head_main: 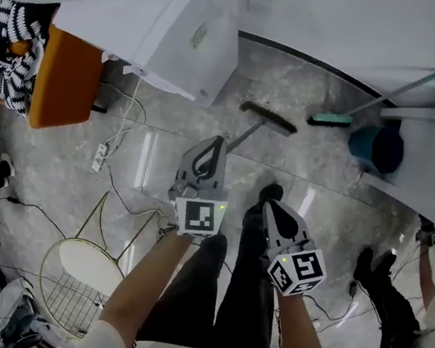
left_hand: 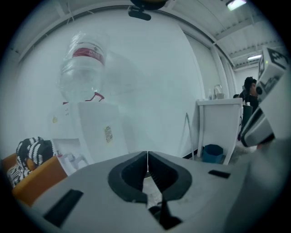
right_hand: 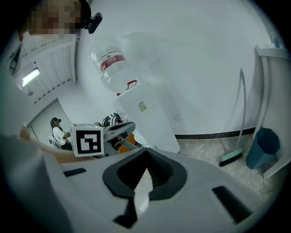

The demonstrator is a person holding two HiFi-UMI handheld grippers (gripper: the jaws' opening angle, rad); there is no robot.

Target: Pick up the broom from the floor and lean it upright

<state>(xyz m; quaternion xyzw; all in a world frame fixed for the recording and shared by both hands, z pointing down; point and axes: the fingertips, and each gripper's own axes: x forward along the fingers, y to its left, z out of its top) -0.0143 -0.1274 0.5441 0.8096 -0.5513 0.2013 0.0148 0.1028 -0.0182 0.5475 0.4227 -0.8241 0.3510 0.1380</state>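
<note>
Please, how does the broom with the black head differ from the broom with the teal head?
The black-headed broom seems to lie on the open floor; the teal-headed broom leans against the wall. The black-headed broom's handle points toward the left gripper; the teal-headed broom's head rests beside the blue bin. Both have long thin handles.

Your head view is bright and even, and shadows stay faint. The glossy floor (head_main: 147,169) throws back pale streaks of glare near the centre, and straight lines bow toward the edges. Both gripper views give you a cool bluish cast and black corners around a circular picture. A ceiling lamp (left_hand: 235,4) glows at the upper right of the left gripper view. There the bottle (left_hand: 84,68) at upper left smears, and the left gripper (left_hand: 147,157) at the bottom looks soft and dim.
</note>
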